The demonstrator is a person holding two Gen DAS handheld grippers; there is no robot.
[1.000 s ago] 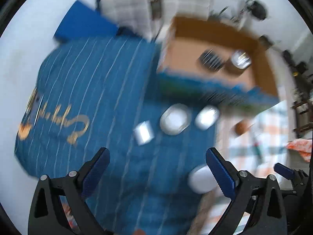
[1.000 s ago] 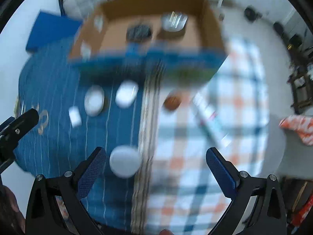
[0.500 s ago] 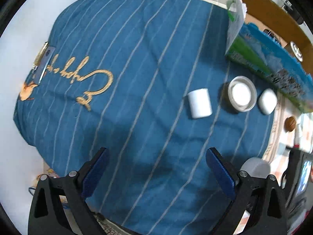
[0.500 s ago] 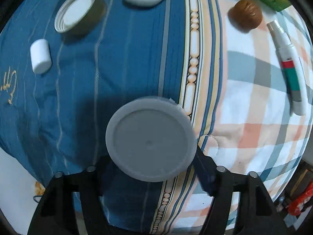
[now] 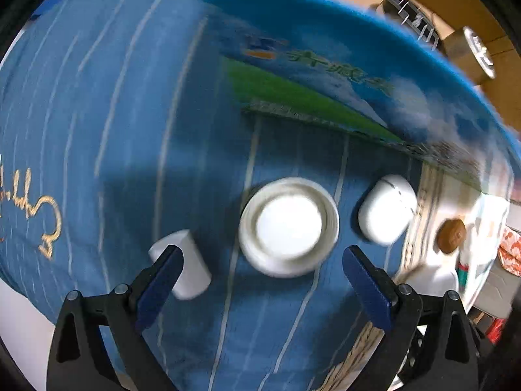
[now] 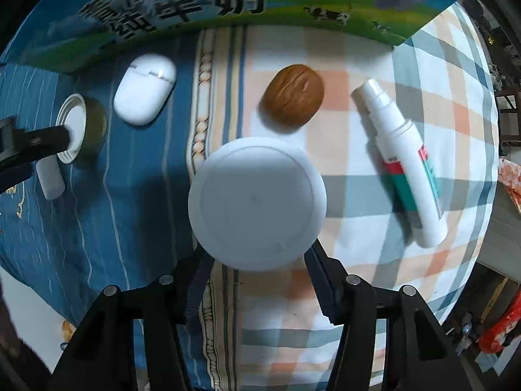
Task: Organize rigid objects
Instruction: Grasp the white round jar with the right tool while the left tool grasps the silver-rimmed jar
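Left wrist view: left gripper (image 5: pixel 260 260) points down over a blue pinstriped cloth (image 5: pixel 107 123) with gold script embroidery, jaws wide, nothing between the pads. Just past the tips sits an open round jar with white rim and white contents (image 5: pixel 288 226); a small white cylindrical cap (image 5: pixel 192 267) lies by the left finger, a white oval earbud-style case (image 5: pixel 387 208) right of the jar, a brown walnut (image 5: pixel 451 236) further right on pale cloth. A cardboard box with blue and green printed side (image 5: pixel 325 75) stands behind them; view is motion-blurred. Right wrist view: right gripper (image 6: pixel 257 260) jaws closing around a round flat white plastic lid (image 6: pixel 257 203), which sits between the fingers; can't tell if the pads press it yet. The lid lies over the seam where the blue cloth meets an orange, teal and white checked cloth (image 6: pixel 358 150). Walnut just beyond the lid, a white spray bottle with red and green label (image 6: pixel 403 163) to the right. Room clutter at the right edge, too dim to identify.
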